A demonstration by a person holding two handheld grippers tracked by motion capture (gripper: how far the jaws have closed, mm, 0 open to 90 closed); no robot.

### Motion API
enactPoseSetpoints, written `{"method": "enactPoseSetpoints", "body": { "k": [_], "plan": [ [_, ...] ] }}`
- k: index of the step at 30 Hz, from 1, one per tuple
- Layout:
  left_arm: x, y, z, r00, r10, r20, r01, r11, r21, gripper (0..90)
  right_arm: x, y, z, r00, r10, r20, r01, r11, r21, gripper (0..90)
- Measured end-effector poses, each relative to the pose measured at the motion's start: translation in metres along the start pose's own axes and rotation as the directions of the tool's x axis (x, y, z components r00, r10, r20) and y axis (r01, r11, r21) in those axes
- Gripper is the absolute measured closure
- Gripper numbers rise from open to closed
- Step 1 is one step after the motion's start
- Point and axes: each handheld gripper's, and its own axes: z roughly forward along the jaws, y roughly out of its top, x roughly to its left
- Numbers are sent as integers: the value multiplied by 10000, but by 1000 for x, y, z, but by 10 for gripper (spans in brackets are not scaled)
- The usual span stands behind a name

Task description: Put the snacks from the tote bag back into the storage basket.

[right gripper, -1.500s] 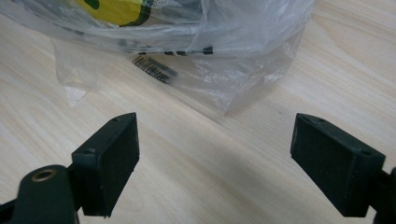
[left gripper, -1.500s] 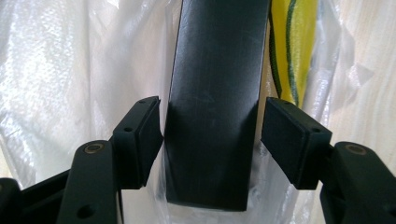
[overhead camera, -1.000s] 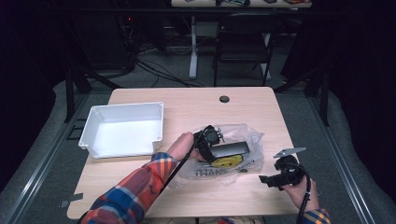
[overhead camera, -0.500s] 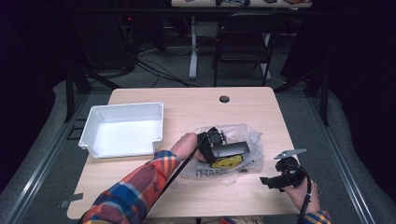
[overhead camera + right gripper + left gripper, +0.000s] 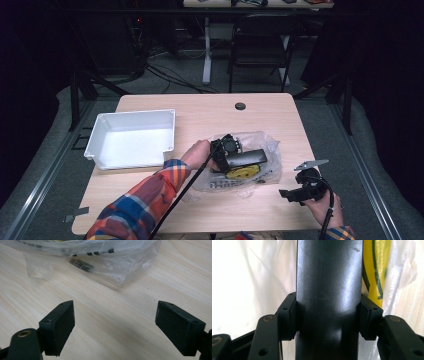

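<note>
In the high view, the left gripper (image 5: pixel 231 152) is reached over a clear plastic bag (image 5: pixel 260 175) lying on the table (image 5: pixel 210 107). A flat black bar (image 5: pixel 247 157) extends from between its jaws to the right, with a yellow item (image 5: pixel 242 172) just below it in the bag. A white tray (image 5: pixel 131 137) sits well apart on the gripper's far side. The right gripper (image 5: pixel 291 194) is held near the table's front edge, apart from the bag.

In the left gripper view, the black bar (image 5: pixel 329 290) is seen running straight ahead between the jaws, and both pads (image 5: pixel 367 320) are pressed against its edges; the jaws have just been closing, and the bar is judged to be clamped. The yellow item (image 5: pixel 377 272) lies beside the bar, beyond the right-hand jaw, against the bag (image 5: pixel 254 277).

In the right gripper view, the jaws are spread wide with nothing between them, and the bag (image 5: pixel 100 257) lies ahead of them on the table (image 5: pixel 112 322).

For a clean extraction, the grip should be kept square on the bar's edges and the bar drawn out along its own length, while the bag's free edge is pinned by the right gripper so the plastic is not dragged along.
</note>
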Motion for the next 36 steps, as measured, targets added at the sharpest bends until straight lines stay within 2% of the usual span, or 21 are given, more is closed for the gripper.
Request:
{"method": "enactPoseSetpoints", "body": {
  "k": [6, 9, 10, 23, 27, 36],
  "plan": [
    [4, -2, -14, 10000, -20, 12, 20, 9999, -132, 433, 1, 0, 0, 10000, 17, 21, -17, 10000, -34, 154],
    [5, -4, -20, 9999, -38, -147, 34, 9997, -245, 433, 1, 0, 0, 10000, 23, -11, -23, 10000, -44, 154],
    [6, -4, -22, 10000, -63, -36, 63, 9997, -223, 433, 0, 0, -1, 10000, -39, -17, 39, 10000, 28, 154],
    [10, -10, -50, 10000, -40, -36, 37, 9983, -577, 433, 0, 0, -1, 9999, -86, 63, 86, 9999, 53, 154],
    [13, -12, -60, 9999, -5, -127, -2, 9987, -513, 434, 0, 0, -1, 10000, -12, 7, 12, 10000, -52, 154],
    [21, -20, -83, 9993, -169, -330, 144, 9970, -760, 434, 0, 1, -1, 10000, -44, 19, 45, 10000, -21, 154]
  ]
}}
